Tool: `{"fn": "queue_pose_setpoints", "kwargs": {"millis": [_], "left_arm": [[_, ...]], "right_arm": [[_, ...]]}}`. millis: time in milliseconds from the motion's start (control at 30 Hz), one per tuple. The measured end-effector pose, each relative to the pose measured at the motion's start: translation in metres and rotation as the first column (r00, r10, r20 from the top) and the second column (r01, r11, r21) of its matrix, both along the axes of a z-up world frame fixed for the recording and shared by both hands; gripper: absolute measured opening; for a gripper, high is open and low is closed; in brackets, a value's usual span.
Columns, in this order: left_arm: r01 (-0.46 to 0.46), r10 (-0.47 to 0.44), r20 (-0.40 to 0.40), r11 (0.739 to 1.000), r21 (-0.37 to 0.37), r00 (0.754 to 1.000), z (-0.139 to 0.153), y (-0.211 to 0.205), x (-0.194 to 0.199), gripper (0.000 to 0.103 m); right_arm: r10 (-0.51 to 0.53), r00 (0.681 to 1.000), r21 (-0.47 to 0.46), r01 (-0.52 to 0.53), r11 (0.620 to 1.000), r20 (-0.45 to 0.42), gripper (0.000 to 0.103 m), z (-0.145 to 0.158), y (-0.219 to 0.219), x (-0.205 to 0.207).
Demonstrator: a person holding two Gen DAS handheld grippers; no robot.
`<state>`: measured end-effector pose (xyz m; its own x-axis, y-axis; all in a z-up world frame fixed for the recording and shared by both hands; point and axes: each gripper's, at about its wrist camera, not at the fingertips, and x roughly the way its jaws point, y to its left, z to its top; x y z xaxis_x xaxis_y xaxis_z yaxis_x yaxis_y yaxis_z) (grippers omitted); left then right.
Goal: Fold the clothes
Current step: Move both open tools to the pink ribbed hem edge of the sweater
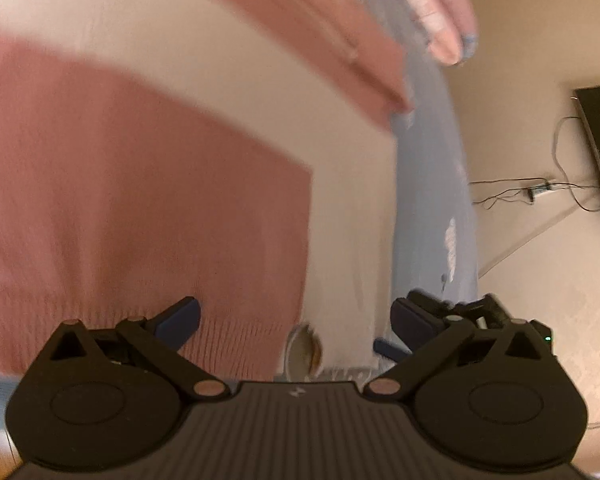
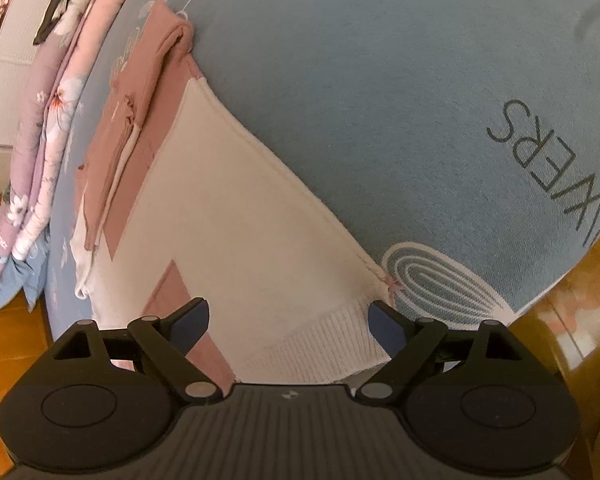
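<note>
Right gripper point(image 2: 288, 326) gapes over sweater point(image 2: 240, 200) hem; bedspread point(image 2: 380, 80) beyond looks clear.

Warm dim indoor light, left wrist view motion-blurred, right wrist view sharp, fisheye-curved edges

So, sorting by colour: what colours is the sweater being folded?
Cream and dusty pink blocks, with a ribbed cream hem; the sweater shows best in the right wrist view.

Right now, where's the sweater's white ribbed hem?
In the right wrist view, the ribbed hem lies between the open right hand-held gripper fingers, on the blue bedspread.
</note>
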<state>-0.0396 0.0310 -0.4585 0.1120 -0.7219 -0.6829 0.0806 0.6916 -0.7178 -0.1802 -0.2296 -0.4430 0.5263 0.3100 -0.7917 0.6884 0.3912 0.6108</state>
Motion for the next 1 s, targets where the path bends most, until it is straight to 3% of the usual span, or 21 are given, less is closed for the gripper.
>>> {"fn": "queue_pose_setpoints", "kwargs": {"millis": [100, 200, 267, 400, 533, 633, 700, 767, 867, 900, 1000], "left_arm": [[-0.099, 0.098, 0.065, 0.995, 0.009, 0.993, 0.010, 0.022, 0.012, 0.100], [-0.216, 0.216, -0.004, 0.976, -0.024, 0.976, -0.003, 0.050, 0.025, 0.100], [-0.245, 0.244, -0.043, 0.969, -0.043, 0.969, -0.012, 0.058, 0.029, 0.100], [-0.255, 0.255, -0.012, 0.967, 0.001, 0.967, -0.019, 0.064, 0.024, 0.100], [-0.316, 0.316, -0.058, 0.949, 0.000, 0.947, -0.015, 0.077, 0.012, 0.100], [-0.323, 0.323, 0.000, 0.946, 0.018, 0.947, 0.003, 0.086, 0.006, 0.100], [-0.324, 0.321, 0.043, 0.943, 0.082, 0.946, 0.015, 0.090, 0.004, 0.100], [-0.301, 0.281, 0.124, 0.932, 0.203, 0.952, 0.028, 0.091, 0.002, 0.100], [-0.216, 0.125, 0.230, 0.877, 0.430, 0.965, 0.044, 0.089, -0.001, 0.097], [-0.180, 0.061, 0.246, 0.849, 0.497, 0.967, 0.047, 0.087, -0.003, 0.091], [-0.134, -0.017, 0.247, 0.802, 0.582, 0.969, 0.048, 0.095, -0.010, 0.070]], "right_arm": [[0.011, 1.000, -0.006, -0.011, 1.000, -0.002, 0.091, 0.000, 0.002, 0.003], [0.009, 1.000, -0.006, -0.009, 1.000, 0.006, 0.092, 0.000, 0.003, 0.002], [0.009, 1.000, -0.006, -0.009, 1.000, 0.008, 0.092, 0.000, 0.003, 0.003], [0.022, 1.000, -0.011, -0.022, 1.000, 0.005, 0.092, 0.001, 0.003, 0.005], [0.031, 1.000, -0.020, -0.030, 0.999, 0.005, 0.093, 0.002, 0.005, 0.005], [0.054, 0.998, -0.030, -0.054, 0.998, -0.012, 0.094, 0.005, 0.008, 0.009], [0.079, 0.996, -0.025, -0.080, 0.996, -0.035, 0.094, 0.007, 0.011, 0.015], [0.110, 0.994, -0.004, -0.110, 0.994, -0.014, 0.094, 0.014, 0.018, 0.021], [0.187, 0.982, -0.018, -0.187, 0.982, 0.023, 0.094, 0.025, 0.036, 0.037], [0.219, 0.975, -0.033, -0.218, 0.975, 0.030, 0.094, 0.028, 0.042, 0.042], [0.336, 0.941, -0.107, -0.331, 0.938, 0.041, 0.093, 0.040, 0.065, 0.059]]}}
